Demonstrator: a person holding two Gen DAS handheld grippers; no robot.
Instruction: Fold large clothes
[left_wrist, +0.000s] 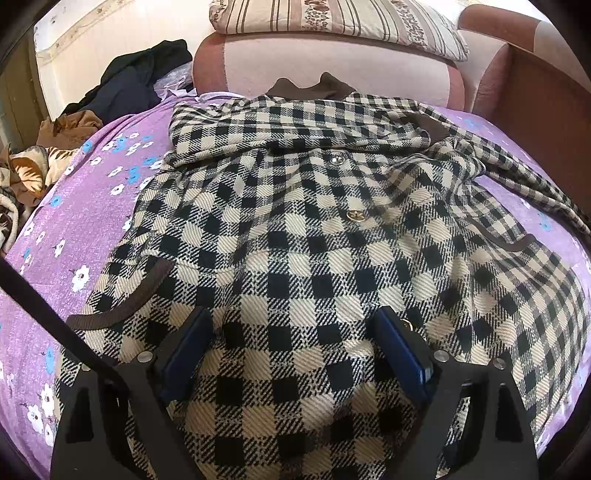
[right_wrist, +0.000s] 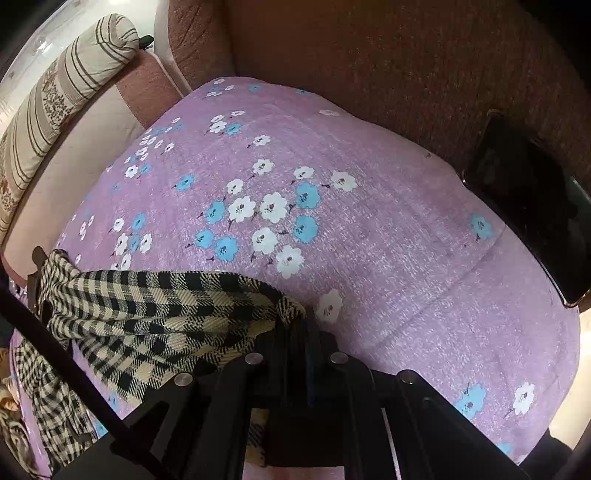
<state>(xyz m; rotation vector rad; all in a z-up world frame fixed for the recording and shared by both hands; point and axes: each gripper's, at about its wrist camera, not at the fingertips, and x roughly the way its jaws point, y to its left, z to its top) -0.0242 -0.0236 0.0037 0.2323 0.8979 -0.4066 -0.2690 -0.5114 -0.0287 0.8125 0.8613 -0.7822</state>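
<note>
The left tongs (left_wrist: 291, 347) stood apart over the checked coat (left_wrist: 295, 229). The right tongs (right_wrist: 295, 332) were clamped on its sleeve; their tips were hidden, toward 6 o'clock.

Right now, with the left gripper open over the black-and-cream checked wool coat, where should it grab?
Probably the brown-trimmed edge of the checked coat, low on the left of the left wrist view. Come in from the purple floral sheet side: that edge lies free and flat there. The left gripper is open above flat cloth; the right gripper pinches a bunched part.
</note>
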